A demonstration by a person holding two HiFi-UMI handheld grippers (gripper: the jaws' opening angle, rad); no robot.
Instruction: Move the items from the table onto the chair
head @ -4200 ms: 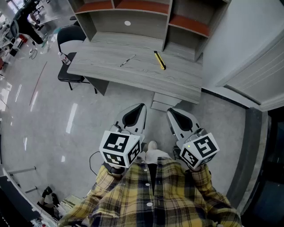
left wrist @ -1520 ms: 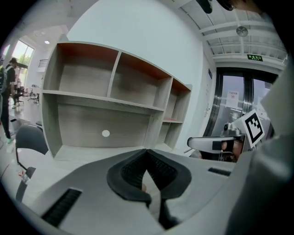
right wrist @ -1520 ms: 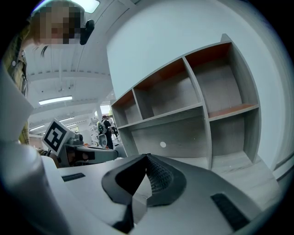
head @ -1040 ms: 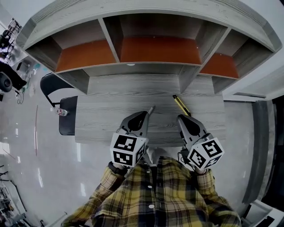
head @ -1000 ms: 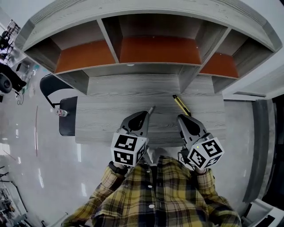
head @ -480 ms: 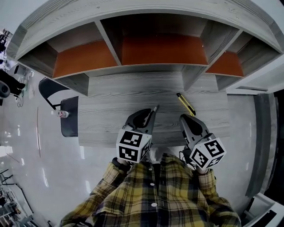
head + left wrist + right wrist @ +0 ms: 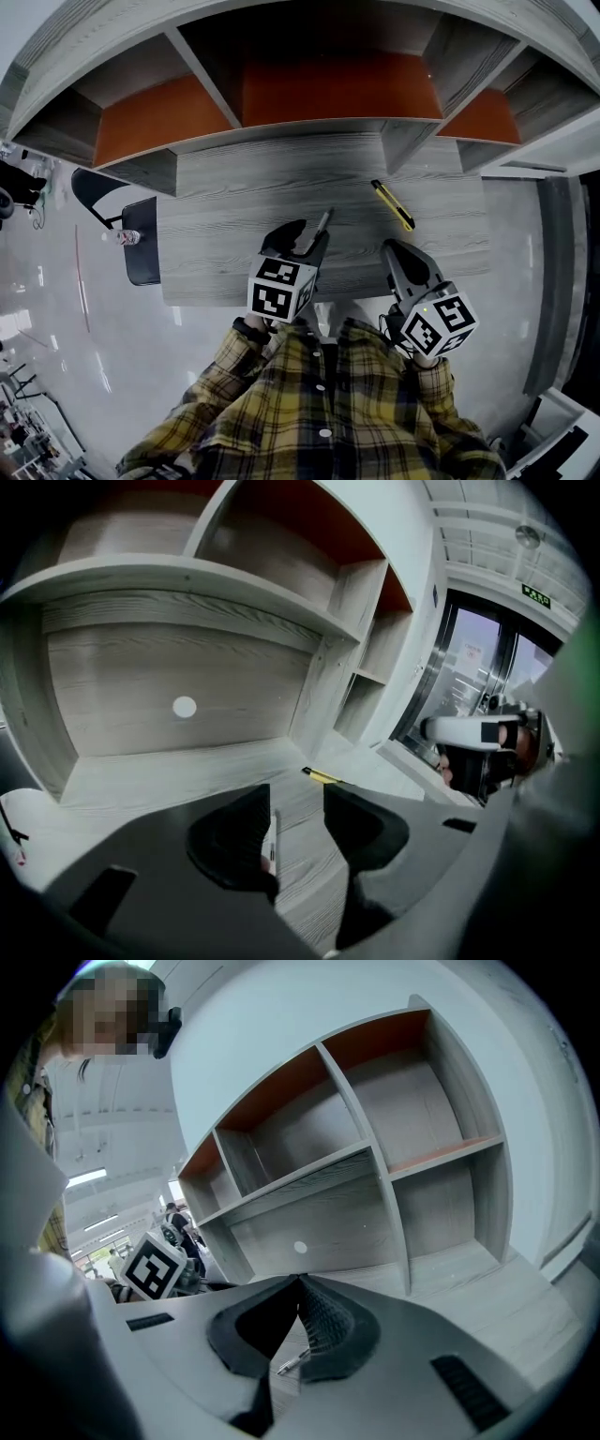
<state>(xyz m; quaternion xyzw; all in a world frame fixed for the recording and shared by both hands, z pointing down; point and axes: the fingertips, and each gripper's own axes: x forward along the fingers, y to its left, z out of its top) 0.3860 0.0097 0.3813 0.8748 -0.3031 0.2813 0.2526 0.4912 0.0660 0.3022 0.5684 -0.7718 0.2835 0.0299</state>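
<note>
lower end of pen (image 7: 323, 222) hidden behind left hand-held gripper (image 7: 305, 236), item (image 7: 124, 237) on chair (image 7: 145, 269) too small to identify

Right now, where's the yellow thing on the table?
In the head view the yellow utility knife lies on the grey table, toward its right side, just beyond the right gripper and right of the pen.

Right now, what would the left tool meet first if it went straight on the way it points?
Probably the slim silver pen on the grey wood-grain desk; the left tool has just been opening, pen between its jaws.
</note>
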